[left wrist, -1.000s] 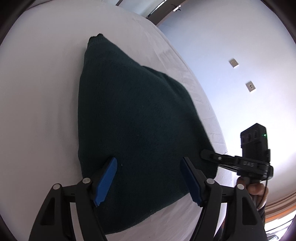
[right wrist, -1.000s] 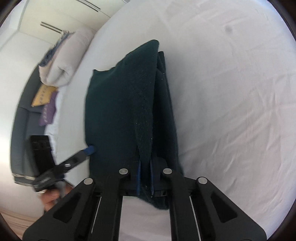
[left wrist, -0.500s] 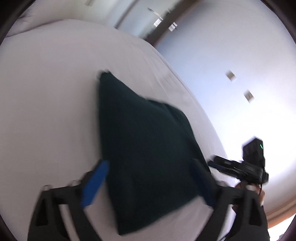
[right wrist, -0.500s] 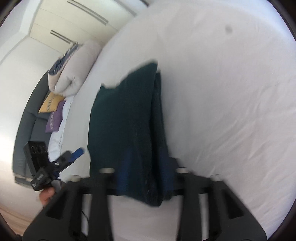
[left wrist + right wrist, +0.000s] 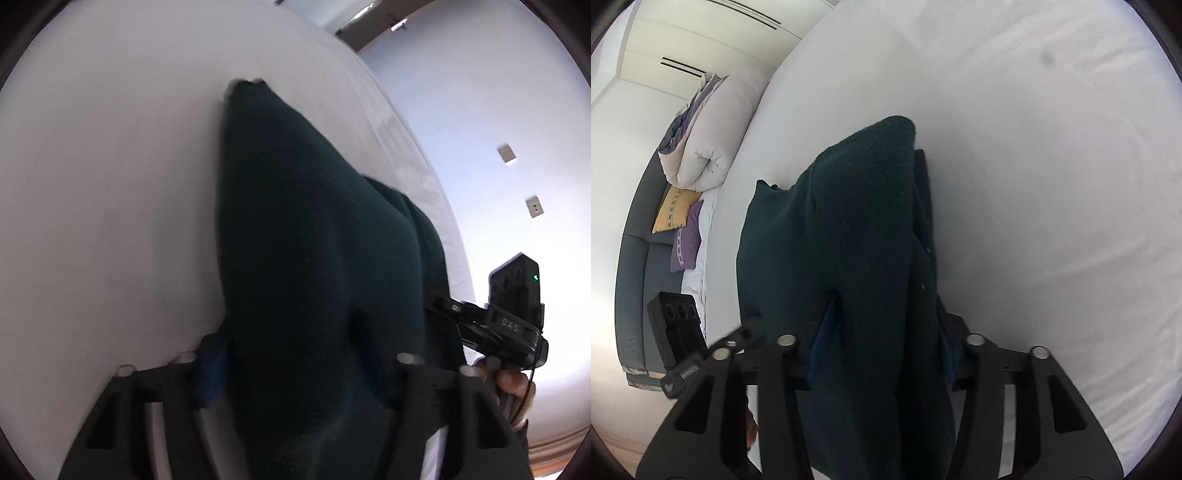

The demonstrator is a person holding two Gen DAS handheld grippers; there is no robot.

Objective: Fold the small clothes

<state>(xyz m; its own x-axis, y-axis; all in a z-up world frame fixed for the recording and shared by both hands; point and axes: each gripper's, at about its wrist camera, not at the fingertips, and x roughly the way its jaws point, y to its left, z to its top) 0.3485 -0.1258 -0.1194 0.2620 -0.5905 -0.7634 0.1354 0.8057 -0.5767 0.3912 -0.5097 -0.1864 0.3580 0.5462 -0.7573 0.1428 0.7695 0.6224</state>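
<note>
A dark green folded cloth lies on the white bed. It also shows in the right wrist view, folded in layers. My left gripper is open, its blue-padded fingers straddling the near end of the cloth. My right gripper is open too, its fingers set either side of the cloth's other near end. The cloth hides part of each pad. The right gripper shows in the left wrist view at the cloth's right edge.
A rolled white duvet and yellow and purple pillows lie at the head of the bed on a grey sofa-like frame. A wall with sockets stands beyond the bed's right edge.
My right gripper has opened and let go of the cloth edge. Both grippers have moved forward so the cloth now sits deep between their open fingers.
</note>
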